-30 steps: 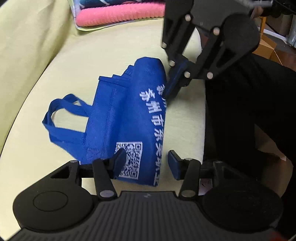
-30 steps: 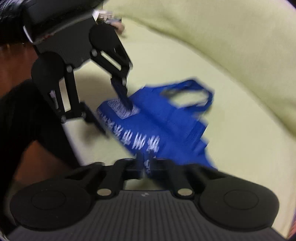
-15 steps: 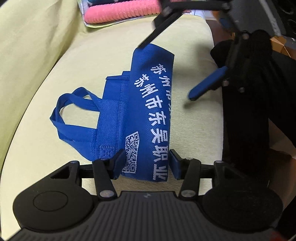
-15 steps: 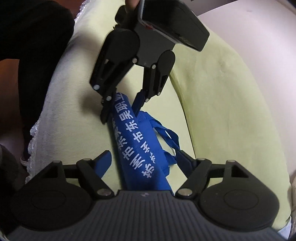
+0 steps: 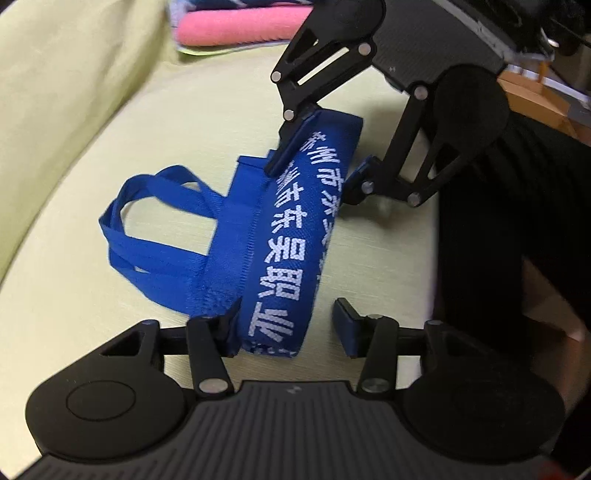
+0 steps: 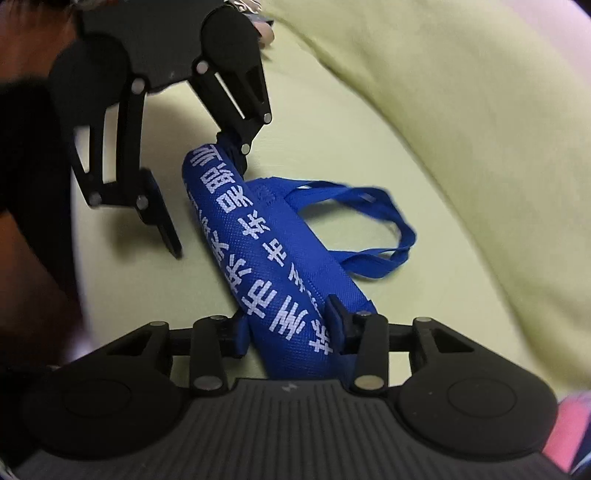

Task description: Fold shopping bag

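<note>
A blue shopping bag [image 5: 288, 236] with white characters lies folded into a narrow strip on the yellow-green cushion, its handles [image 5: 155, 206] splayed to the left. My left gripper [image 5: 288, 325] straddles the strip's near end. Its jaws are closing: the left pad touches the fabric, while the right fingertip [image 5: 345, 321] stands clear of it. My right gripper [image 5: 321, 162] is at the far end, jaws closing with both pads against the strip. In the right wrist view the bag [image 6: 258, 243] fills the right gripper [image 6: 288, 328], and the left gripper [image 6: 199, 184] is at its far end.
A pink folded cloth [image 5: 240, 26] lies on a stack at the cushion's far end. The sofa back [image 5: 55, 92] rises on the left. A person's dark clothing [image 5: 517, 240] borders the seat's right edge, with a cardboard box [image 5: 535, 88] beyond.
The right gripper let go of the bag's edge, opened and lifted, then came down astride the far end and narrowed on it. The bag is now a narrower strip, its square code hidden.
</note>
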`<state>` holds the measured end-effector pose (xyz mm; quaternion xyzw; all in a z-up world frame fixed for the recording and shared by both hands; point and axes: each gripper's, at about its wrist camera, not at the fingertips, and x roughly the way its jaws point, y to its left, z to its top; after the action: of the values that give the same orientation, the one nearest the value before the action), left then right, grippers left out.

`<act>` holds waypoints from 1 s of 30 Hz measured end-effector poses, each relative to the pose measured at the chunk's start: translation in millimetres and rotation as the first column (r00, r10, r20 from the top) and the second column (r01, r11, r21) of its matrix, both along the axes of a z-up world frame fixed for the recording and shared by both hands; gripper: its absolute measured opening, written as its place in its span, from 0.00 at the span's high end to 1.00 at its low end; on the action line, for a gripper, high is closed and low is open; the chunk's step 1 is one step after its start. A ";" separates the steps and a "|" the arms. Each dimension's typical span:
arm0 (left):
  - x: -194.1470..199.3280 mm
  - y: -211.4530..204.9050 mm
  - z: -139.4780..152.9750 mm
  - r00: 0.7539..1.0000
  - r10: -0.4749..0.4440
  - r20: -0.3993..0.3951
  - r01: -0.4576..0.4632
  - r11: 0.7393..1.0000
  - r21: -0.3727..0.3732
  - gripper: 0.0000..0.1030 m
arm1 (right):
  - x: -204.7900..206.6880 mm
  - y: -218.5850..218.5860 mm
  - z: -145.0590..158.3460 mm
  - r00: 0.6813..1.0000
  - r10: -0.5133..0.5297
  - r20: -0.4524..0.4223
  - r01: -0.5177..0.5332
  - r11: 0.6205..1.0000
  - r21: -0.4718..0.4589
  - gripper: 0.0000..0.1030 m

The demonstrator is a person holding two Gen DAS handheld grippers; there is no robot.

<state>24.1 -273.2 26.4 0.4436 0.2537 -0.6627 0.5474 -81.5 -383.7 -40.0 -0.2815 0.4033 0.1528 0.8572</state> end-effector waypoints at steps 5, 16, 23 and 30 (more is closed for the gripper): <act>-5.5 7.8 -3.5 1.000 0.014 -0.010 -0.014 1.000 -0.023 0.52 | -9.9 8.4 7.2 0.990 0.023 -0.137 -0.019 0.999 0.033 0.64; 3.7 44.9 36.2 0.984 0.177 0.012 -0.171 0.968 -0.184 0.51 | 32.1 -16.8 11.8 0.950 -0.015 -0.312 0.075 0.981 0.181 0.64; 0.3 19.3 35.8 0.964 0.256 -0.070 -0.266 0.927 -0.264 0.50 | 53.1 -51.9 17.2 0.898 -0.022 -0.440 0.202 0.909 0.366 0.64; 10.7 -0.8 12.1 0.949 0.298 -0.101 -0.314 0.921 -0.231 0.47 | 52.2 -88.4 2.0 0.895 -0.028 -0.445 0.292 0.791 0.538 0.68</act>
<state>34.8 -273.9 38.5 0.3064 0.2539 -0.6091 0.6860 -29.3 -472.1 -38.0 0.0750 0.5303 0.2521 0.8060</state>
